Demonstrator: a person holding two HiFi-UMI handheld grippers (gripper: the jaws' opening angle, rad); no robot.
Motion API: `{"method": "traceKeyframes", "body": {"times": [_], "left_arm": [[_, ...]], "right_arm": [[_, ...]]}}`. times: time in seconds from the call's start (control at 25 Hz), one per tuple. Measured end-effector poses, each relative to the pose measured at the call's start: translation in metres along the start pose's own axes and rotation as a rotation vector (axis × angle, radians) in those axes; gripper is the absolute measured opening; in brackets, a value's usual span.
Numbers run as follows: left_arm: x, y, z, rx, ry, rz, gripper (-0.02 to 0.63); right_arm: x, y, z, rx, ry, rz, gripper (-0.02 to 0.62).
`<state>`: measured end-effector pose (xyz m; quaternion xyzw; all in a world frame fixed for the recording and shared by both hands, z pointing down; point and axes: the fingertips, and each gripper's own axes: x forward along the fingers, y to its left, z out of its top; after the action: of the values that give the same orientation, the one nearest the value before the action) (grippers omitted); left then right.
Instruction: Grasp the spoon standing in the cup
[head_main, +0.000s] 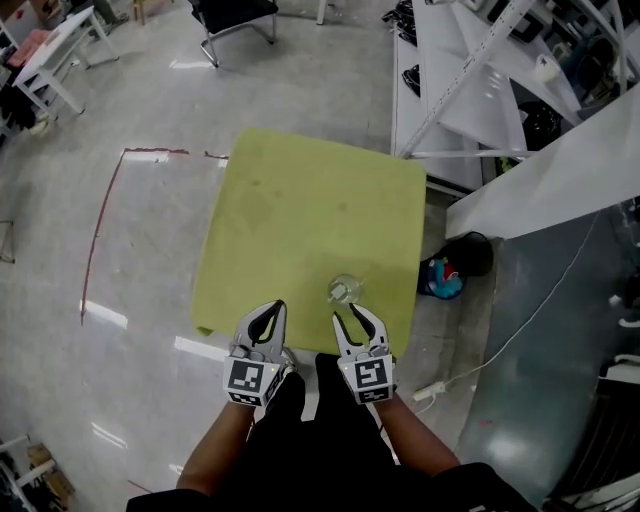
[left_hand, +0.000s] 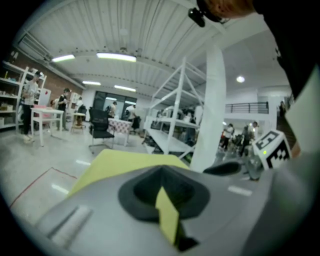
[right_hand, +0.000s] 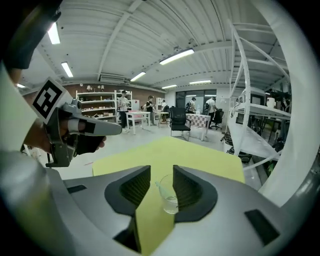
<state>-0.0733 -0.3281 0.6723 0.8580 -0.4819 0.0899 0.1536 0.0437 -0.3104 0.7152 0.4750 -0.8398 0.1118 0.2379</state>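
Right tool: jaws apart, nothing clamped. Clear cup just beyond tips, seen through gap; clear spoon leans inside. Left tool: jaws together, empty, beside right tool. Cup stands by near edge of yellow-green worktop, toward right corner.

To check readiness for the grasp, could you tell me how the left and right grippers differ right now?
The left gripper's jaws are together; the right gripper's jaws stand apart. The right gripper is lined up with the clear cup, whose spoon shows through its gap; the left gripper faces only bare yellow-green table. Both sit near the table's front edge and hold nothing.
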Motion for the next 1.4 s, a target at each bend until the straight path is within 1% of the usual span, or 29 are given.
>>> {"method": "traceKeyframes", "body": {"times": [0.04, 0.08, 0.2, 0.36, 0.56, 0.64, 0.84, 0.92, 1.12, 1.4], "left_arm": [[0.001, 0.001, -0.004, -0.004, 0.01, 0.003, 0.006], [0.002, 0.002, -0.008, -0.01, 0.018, 0.008, 0.006], [0.005, 0.007, -0.015, -0.035, 0.029, 0.033, 0.006], [0.01, 0.016, -0.02, -0.044, 0.037, 0.055, 0.006], [0.008, 0.023, -0.027, -0.053, 0.05, 0.07, 0.007], [0.007, 0.026, -0.029, -0.059, 0.054, 0.076, 0.006], [0.005, 0.029, -0.034, -0.072, 0.058, 0.086, 0.006], [0.004, 0.028, -0.036, -0.077, 0.058, 0.086, 0.007], [0.004, 0.025, -0.031, -0.066, 0.048, 0.067, 0.006], [0.001, 0.033, -0.017, -0.049, 0.02, 0.079, 0.006]], "right_arm": [[0.005, 0.002, -0.004, -0.015, 0.013, 0.007, 0.127], [0.009, 0.005, -0.007, -0.035, 0.026, 0.014, 0.142], [0.022, 0.009, -0.015, -0.101, 0.064, 0.024, 0.15], [0.037, 0.012, -0.024, -0.136, 0.091, 0.025, 0.149], [0.047, 0.013, -0.036, -0.182, 0.114, 0.022, 0.105], [0.051, 0.011, -0.039, -0.194, 0.117, 0.007, 0.097], [0.055, 0.008, -0.04, -0.232, 0.107, -0.024, 0.044], [0.054, 0.008, -0.041, -0.221, 0.106, -0.026, 0.031], [0.049, 0.005, -0.033, -0.154, 0.095, -0.034, 0.021], [0.041, 0.0, -0.013, -0.075, 0.046, -0.048, 0.014]]}}
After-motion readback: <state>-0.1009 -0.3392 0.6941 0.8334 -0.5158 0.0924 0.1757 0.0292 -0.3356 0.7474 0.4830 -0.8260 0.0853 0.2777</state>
